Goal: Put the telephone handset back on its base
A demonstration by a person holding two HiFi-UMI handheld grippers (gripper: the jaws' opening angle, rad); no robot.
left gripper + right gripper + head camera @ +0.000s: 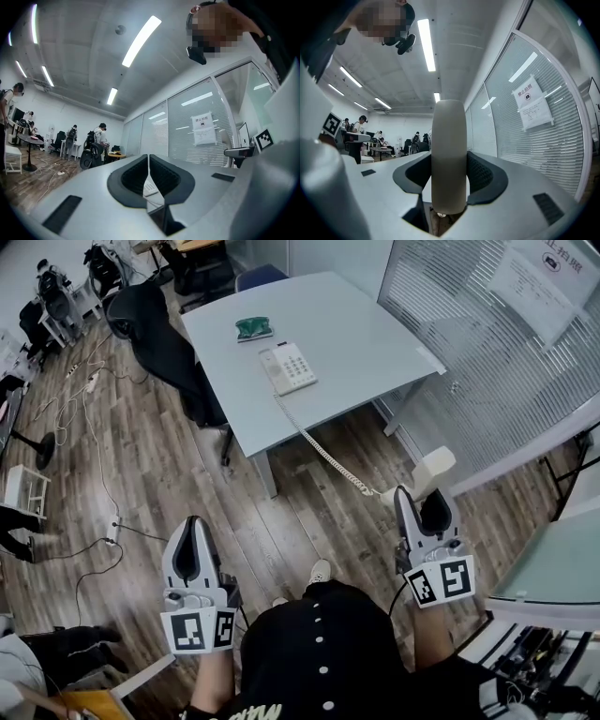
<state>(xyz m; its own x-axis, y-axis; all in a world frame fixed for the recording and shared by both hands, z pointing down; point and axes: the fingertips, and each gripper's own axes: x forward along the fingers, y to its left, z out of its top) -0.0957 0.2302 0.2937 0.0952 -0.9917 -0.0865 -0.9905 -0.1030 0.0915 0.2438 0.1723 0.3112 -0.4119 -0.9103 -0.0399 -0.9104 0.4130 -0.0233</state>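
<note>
The white telephone base [288, 367] with its keypad lies on the grey table [366, 343], far in front of me. A coiled cord [323, 451] runs from it off the table's edge down to the cream handset [434, 470]. My right gripper [422, 501] is shut on that handset, which stands upright between its pads [449, 154] above the floor, well short of the table. My left gripper [194, 523] hangs at the lower left, shut and holding nothing; its jaws meet [149, 164], and a bit of the keypad [150, 188] shows past them.
A green object [253, 328] lies behind the base on the table. A black chair draped with dark cloth [164, 338] stands at the table's left. Cables [89, 418] trail over the wooden floor. A blinded glass partition [497, 343] and a glass tabletop [562, 559] close the right side.
</note>
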